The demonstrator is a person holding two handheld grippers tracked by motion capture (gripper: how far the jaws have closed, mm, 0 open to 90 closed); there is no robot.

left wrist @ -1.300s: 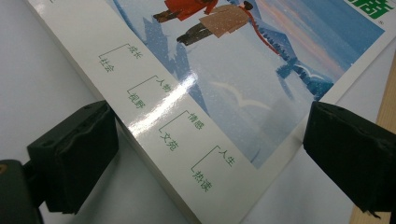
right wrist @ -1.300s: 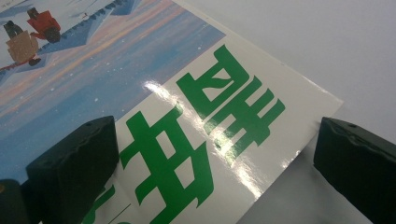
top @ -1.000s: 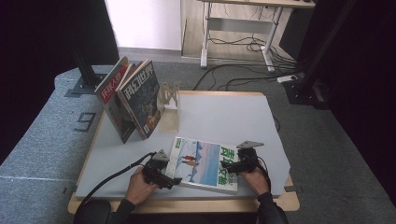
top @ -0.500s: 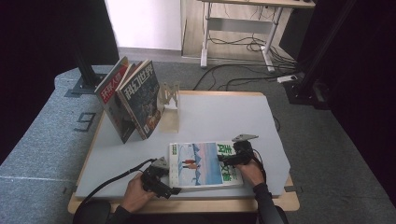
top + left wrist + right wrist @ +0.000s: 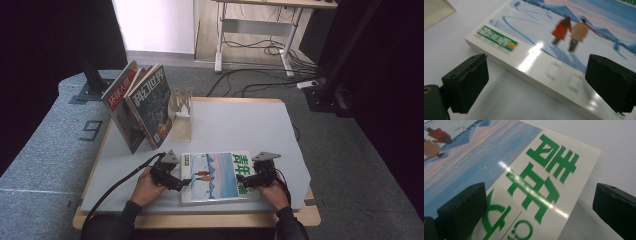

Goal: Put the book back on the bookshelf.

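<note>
On the pale matte surface (image 5: pixel 240 125) our glossy rectangular magazine (image 5: pixel 217 175) lies flat at the near edge. Left gripper (image 5: pixel 186 183) and right gripper (image 5: pixel 239 182) flank it, fingers spread, pinching nothing. Since half a second ago, both have closed in; its far cover blurs.

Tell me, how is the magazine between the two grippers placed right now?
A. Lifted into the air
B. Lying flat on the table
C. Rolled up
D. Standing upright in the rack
B: the magazine lies flat, cover up, on the table, with the left gripper and right gripper open at its two ends.
</note>
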